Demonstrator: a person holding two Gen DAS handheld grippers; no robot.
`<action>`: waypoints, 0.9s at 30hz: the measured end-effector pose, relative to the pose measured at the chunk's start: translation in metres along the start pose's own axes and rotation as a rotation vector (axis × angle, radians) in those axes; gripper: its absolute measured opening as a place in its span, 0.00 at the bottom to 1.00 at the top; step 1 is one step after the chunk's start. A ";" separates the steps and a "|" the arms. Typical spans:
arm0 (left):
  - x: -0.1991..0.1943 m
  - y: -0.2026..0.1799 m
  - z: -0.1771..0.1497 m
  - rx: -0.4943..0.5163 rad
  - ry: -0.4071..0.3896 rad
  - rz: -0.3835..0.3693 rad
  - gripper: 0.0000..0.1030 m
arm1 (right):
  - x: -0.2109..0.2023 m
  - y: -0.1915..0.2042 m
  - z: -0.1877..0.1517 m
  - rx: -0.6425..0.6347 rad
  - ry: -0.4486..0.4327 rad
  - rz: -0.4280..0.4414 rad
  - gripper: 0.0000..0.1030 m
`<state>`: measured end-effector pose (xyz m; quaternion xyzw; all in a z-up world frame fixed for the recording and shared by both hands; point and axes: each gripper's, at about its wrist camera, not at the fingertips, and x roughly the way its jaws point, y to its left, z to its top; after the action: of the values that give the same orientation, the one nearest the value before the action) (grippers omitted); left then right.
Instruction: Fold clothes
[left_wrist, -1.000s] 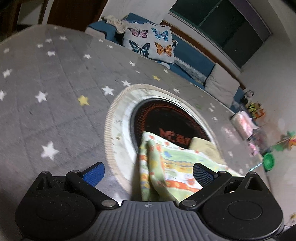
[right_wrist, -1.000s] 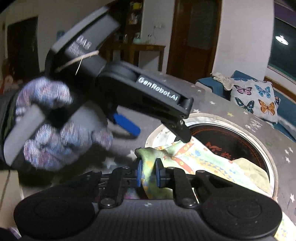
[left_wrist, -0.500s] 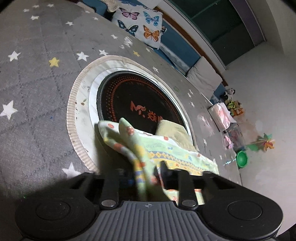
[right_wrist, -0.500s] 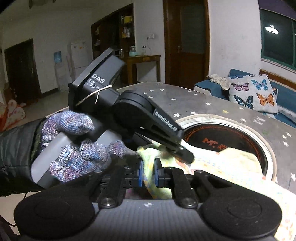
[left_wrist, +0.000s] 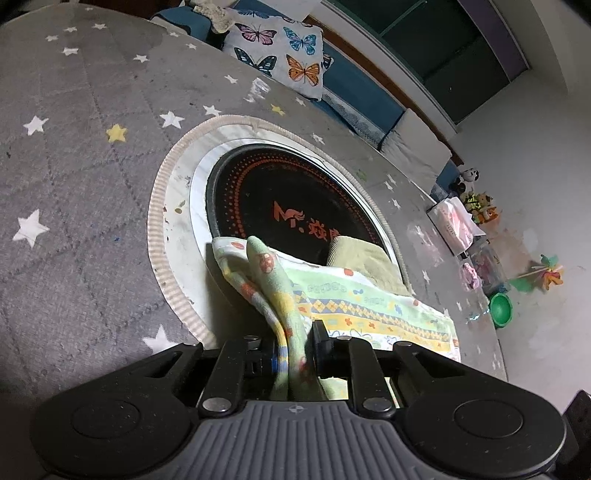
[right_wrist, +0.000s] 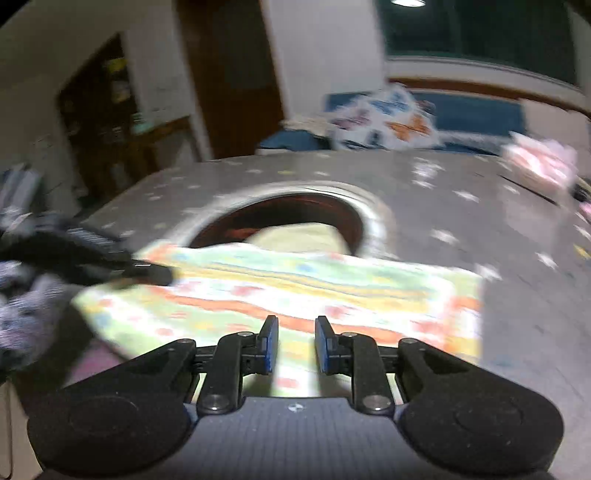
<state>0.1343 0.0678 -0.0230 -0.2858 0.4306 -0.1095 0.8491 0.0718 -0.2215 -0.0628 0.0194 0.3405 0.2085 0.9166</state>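
Note:
A light green patterned cloth (left_wrist: 354, 299) with orange and yellow bands lies partly over a black round hotplate (left_wrist: 295, 206) set in the grey star-print table. My left gripper (left_wrist: 293, 350) is shut on a bunched corner of the cloth, which stands up in a fold between the fingers. In the blurred right wrist view the same cloth (right_wrist: 288, 284) spreads flat, and my right gripper (right_wrist: 293, 349) hovers over its near edge, open, nothing between its blue pads (right_wrist: 271, 349). The left gripper (right_wrist: 147, 273) and a gloved hand (right_wrist: 26, 306) show at the left.
A pale green folded piece (left_wrist: 362, 258) lies on the hotplate behind the cloth. A butterfly cushion (left_wrist: 280, 55) sits on the blue sofa beyond the table. A pink tissue pack (left_wrist: 454, 225) rests near the table's right edge, with toys and a green bowl (left_wrist: 500, 304) on the floor.
My right gripper has let go of the cloth corner, opened and swung right along the near edge. The left gripper, open a second ago, has shut on that corner and holds it.

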 end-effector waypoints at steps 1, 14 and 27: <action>0.001 0.000 0.000 0.004 0.001 0.004 0.17 | 0.001 -0.010 -0.002 0.015 0.002 -0.033 0.21; 0.004 -0.007 -0.002 0.061 -0.004 0.053 0.18 | 0.005 -0.074 0.000 0.157 -0.039 -0.223 0.40; -0.010 -0.046 0.009 0.195 -0.058 0.040 0.12 | -0.002 -0.068 0.005 0.207 -0.106 -0.159 0.04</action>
<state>0.1379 0.0381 0.0145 -0.1961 0.3988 -0.1259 0.8869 0.0985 -0.2836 -0.0701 0.0975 0.3117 0.0975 0.9401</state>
